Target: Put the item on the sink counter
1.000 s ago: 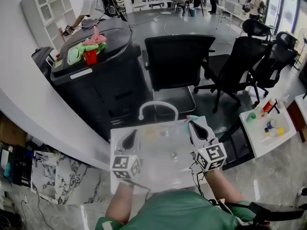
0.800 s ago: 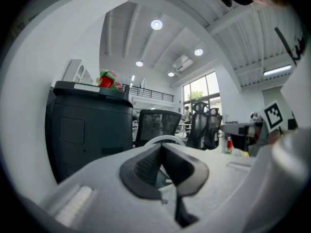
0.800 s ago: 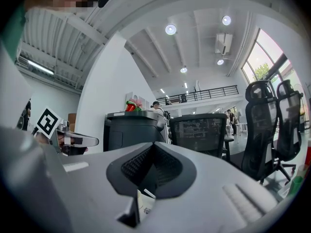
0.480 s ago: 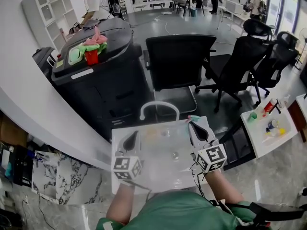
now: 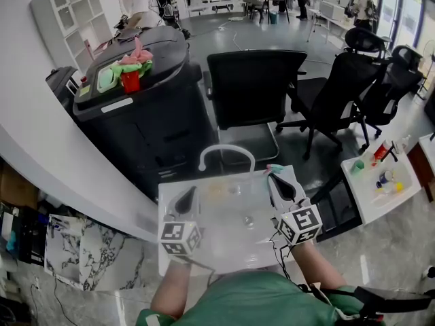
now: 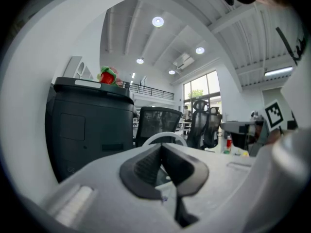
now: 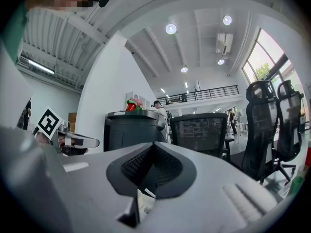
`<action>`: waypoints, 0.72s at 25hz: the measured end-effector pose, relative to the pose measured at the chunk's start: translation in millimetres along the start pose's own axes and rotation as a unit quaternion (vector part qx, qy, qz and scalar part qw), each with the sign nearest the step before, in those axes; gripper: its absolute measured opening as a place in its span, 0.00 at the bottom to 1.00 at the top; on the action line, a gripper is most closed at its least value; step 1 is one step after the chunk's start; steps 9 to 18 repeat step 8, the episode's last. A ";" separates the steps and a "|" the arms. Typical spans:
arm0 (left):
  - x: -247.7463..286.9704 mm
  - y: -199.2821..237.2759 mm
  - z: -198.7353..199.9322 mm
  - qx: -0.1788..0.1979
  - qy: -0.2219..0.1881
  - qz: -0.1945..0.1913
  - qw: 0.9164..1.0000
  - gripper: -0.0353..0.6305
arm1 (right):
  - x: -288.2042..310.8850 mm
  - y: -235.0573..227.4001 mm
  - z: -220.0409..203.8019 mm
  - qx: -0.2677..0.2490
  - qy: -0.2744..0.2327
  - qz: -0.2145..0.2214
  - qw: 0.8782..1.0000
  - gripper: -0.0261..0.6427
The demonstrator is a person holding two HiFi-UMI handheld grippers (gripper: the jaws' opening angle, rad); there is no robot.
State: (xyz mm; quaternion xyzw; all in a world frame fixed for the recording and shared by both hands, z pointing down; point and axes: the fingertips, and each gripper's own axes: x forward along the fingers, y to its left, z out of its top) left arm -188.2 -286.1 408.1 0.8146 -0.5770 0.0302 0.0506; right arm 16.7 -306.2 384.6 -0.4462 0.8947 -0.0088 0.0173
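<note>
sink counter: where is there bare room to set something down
Bare counter shows at the back left corner, between the faucet and the left gripper, and seemingly along the front edge, between the basin and the person. The right rim lies under the right gripper. The side table at right is crowded with bottles.

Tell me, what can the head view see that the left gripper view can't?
Only the head view shows the person's green shirt and the white marble-patterned panel low on the left. Only the left gripper view shows the round ceiling lights. Both show the big black cabinet with a red cup on top, the black mesh office chair and the curved white tap.
</note>
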 end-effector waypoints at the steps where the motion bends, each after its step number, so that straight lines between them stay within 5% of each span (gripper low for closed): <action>1: 0.3 0.4 -0.4 0.000 0.001 -0.001 1.000 0.05 | 0.3 0.9 0.1 0.000 0.001 0.000 1.000 0.04; 18: -0.5 3.6 -1.3 -0.002 0.004 -0.004 1.000 0.05 | 0.8 4.6 1.6 -0.007 -0.001 -0.004 1.000 0.04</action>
